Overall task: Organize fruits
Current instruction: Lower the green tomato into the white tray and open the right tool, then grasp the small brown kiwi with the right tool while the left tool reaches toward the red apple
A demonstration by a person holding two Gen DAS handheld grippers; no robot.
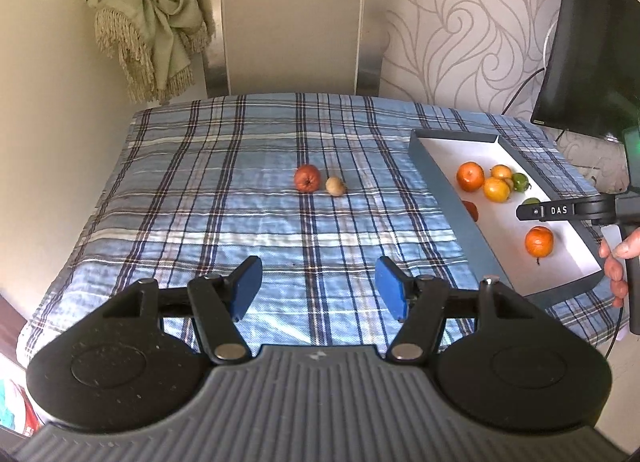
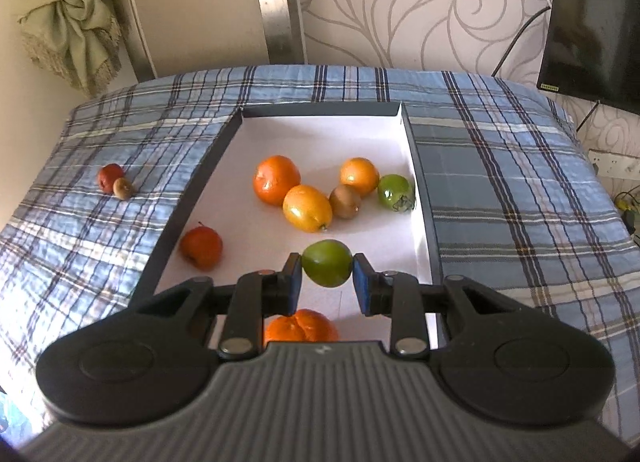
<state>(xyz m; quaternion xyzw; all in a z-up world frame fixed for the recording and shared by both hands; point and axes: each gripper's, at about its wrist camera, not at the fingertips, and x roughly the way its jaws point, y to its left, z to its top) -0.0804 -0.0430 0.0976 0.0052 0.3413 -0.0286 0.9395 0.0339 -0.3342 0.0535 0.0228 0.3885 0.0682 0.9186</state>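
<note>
My right gripper [image 2: 327, 278] is shut on a green fruit [image 2: 327, 262] and holds it over the near part of the grey box [image 2: 420, 181] with a white floor. In the box lie several fruits: an orange [image 2: 276, 179], a yellow fruit [image 2: 307, 207], a kiwi [image 2: 345, 201], a green persimmon [image 2: 395, 191] and a red fruit [image 2: 201, 248]. A red fruit [image 1: 307, 177] and a kiwi [image 1: 335, 185] lie together on the plaid cloth, left of the box. My left gripper [image 1: 318, 288] is open and empty, well short of them.
The plaid cloth [image 1: 240, 221] covers the table. A black monitor [image 1: 592, 61] stands at the back right with cables behind it. A tied curtain [image 1: 144, 21] hangs at the back left. A chair back [image 1: 292, 17] stands behind the table.
</note>
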